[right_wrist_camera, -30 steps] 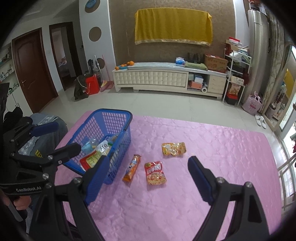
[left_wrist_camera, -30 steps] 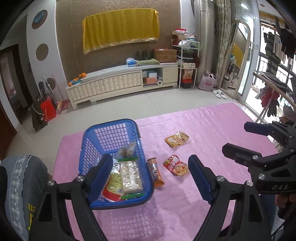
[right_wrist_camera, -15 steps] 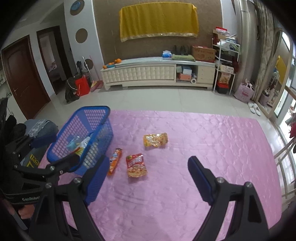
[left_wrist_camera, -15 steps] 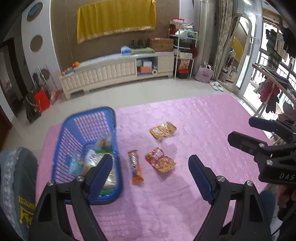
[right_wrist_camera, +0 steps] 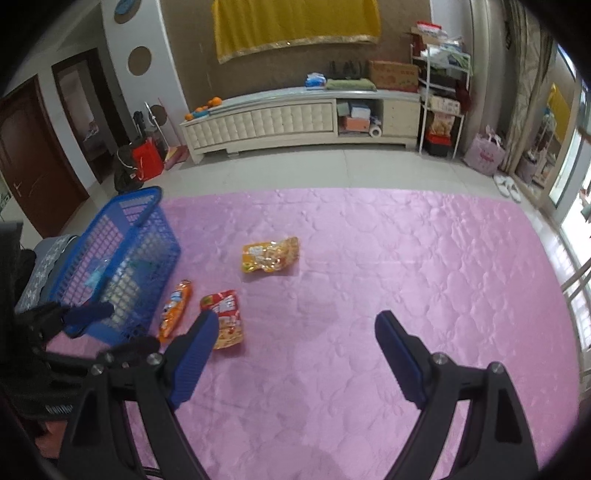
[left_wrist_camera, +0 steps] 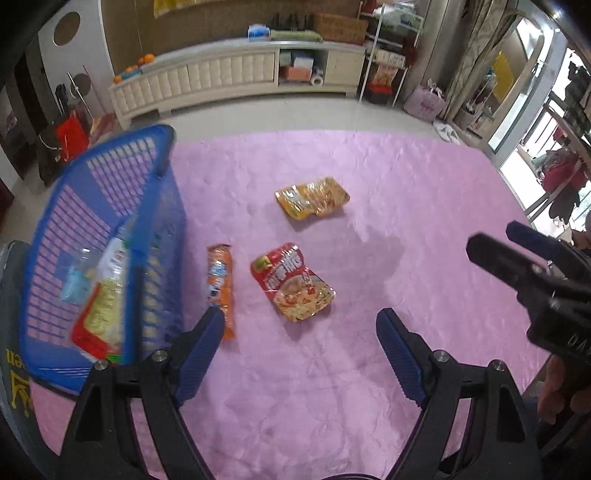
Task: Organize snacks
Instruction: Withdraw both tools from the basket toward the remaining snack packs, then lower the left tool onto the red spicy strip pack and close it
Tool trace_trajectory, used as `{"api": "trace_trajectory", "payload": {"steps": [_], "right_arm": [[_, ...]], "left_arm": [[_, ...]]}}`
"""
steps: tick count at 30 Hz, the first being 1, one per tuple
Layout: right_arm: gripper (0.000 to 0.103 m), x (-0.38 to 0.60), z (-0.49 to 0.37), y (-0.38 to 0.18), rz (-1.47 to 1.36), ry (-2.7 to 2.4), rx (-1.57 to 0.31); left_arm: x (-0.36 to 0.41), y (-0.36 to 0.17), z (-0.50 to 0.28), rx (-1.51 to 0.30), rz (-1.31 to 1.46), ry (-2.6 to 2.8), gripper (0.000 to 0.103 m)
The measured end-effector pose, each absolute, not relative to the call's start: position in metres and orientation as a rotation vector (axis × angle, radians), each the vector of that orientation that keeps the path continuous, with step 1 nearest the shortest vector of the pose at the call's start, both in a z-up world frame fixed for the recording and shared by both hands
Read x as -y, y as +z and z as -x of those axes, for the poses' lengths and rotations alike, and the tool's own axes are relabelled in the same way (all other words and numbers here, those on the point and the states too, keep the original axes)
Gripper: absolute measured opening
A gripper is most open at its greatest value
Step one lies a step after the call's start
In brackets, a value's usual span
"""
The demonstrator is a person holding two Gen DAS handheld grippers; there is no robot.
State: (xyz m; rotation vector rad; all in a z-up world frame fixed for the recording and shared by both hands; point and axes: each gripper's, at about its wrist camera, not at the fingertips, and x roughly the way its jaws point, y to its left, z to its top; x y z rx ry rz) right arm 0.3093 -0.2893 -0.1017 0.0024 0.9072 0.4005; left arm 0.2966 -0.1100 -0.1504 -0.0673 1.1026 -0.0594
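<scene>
The left gripper (left_wrist_camera: 300,334) stood spread wide and empty above the pink quilt (left_wrist_camera: 406,184); the red noodle packet (left_wrist_camera: 292,282) lay just ahead between its fingers, the orange snack bar (left_wrist_camera: 221,284) by its left finger, the yellow packet (left_wrist_camera: 312,198) farther ahead; the blue basket (left_wrist_camera: 110,192), holding snacks, sat to its left; the right gripper (right_wrist_camera: 295,334) was likewise spread, gripping nothing.

Yellow cloth (right_wrist_camera: 295,29) on wall, white low cabinet (right_wrist_camera: 295,122), what look like oranges (right_wrist_camera: 207,105), brown door (right_wrist_camera: 33,166)
</scene>
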Motion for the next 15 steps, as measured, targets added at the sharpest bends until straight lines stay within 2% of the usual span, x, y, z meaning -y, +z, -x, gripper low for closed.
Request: {"api": "trace_trajectory", "payload": {"steps": [15], "right_arm": [[0.089, 0.276, -0.363, -0.168, 0.005, 0.404, -1.01]], "left_arm": [[0.102, -0.213, -0.347, -1.229, 0.163, -0.023, 0.082]]}}
